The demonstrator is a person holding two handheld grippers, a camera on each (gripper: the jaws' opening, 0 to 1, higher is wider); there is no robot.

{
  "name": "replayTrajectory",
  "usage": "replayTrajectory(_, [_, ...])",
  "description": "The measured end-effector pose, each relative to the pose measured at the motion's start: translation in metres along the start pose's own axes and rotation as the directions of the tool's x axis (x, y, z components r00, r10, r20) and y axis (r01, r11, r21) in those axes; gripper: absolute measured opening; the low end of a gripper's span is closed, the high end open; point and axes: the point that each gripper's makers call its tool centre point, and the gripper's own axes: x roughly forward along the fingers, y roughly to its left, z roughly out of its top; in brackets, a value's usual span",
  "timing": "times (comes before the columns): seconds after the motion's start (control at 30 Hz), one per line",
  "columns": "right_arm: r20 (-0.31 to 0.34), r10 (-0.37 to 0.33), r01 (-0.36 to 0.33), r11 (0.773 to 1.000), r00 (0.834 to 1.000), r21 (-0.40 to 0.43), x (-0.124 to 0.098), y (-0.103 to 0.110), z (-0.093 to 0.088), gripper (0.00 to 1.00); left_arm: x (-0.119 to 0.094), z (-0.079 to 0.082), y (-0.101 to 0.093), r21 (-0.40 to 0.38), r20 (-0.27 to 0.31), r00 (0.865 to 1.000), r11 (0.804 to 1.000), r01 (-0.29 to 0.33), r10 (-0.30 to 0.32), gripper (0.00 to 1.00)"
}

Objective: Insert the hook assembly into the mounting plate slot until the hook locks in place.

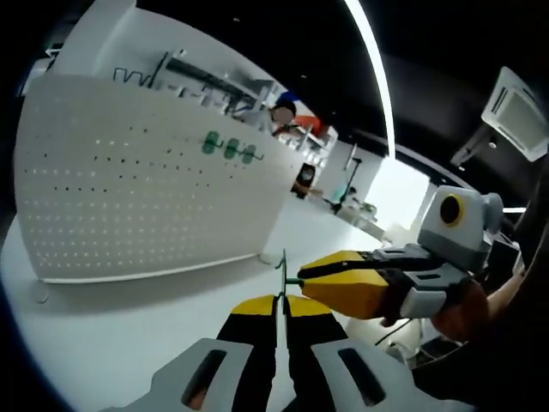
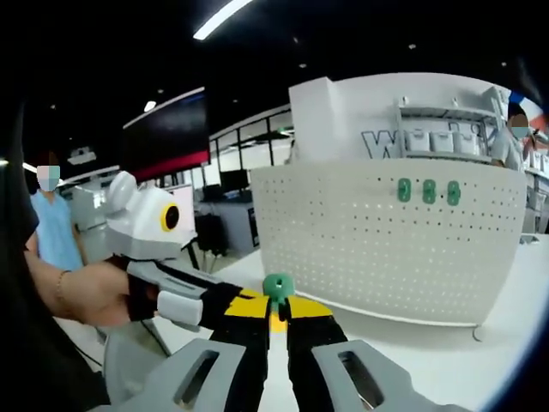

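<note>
Both hand-held grippers meet over the white table (image 1: pixel 129 343), tips nearly touching, well short of the pegboard (image 1: pixel 146 189) that stands upright ahead of them.

Left hand-held gripper (image 1: pixel 281 307): jaws closed together, a thin green hook (image 1: pixel 282 273) rising from between the tips. It looks pinched on the wire stem, likely to steady it.

Right hand-held gripper (image 2: pixel 276 316): jaws also together, clamped below a green round head (image 2: pixel 277 285) of the same hook assembly. In the left gripper view it comes in from the right (image 1: pixel 302 281), its tips at the hook stem. A hand (image 2: pixel 90 292) shows behind the left tool in the right gripper view.

Two-tool hold seems meant to fix the hook's angle before it goes to the board; one grip alone would let the thin piece swivel.

Pegboard: white, perforated, three green pieces (image 2: pixel 429 190) already seated in a row high on it, above and beyond the grippers. Hook is not yet at any slot; insertion is not started, by my judgement.

People stand in the background (image 2: pixel 51 223).
</note>
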Motion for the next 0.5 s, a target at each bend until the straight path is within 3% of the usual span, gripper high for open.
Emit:
replayTrajectory(0.3, [0.006, 0.006, -0.006, 1.0, 1.0, 0.001, 0.0008, 0.0003, 0.0014, 0.01, -0.001, 0.0031, -0.0017, 0.039, 0.0, 1.0, 0.999, -0.009, 0.009, 0.02])
replayTrajectory(0.5, [0.015, 0.018, -0.018, 0.999, 1.0, 0.034, 0.0016, 0.0036, 0.003, 0.01, -0.0046, 0.0037, -0.0003, 0.009, 0.007, 1.0, 1.0, -0.011, 0.011, 0.02])
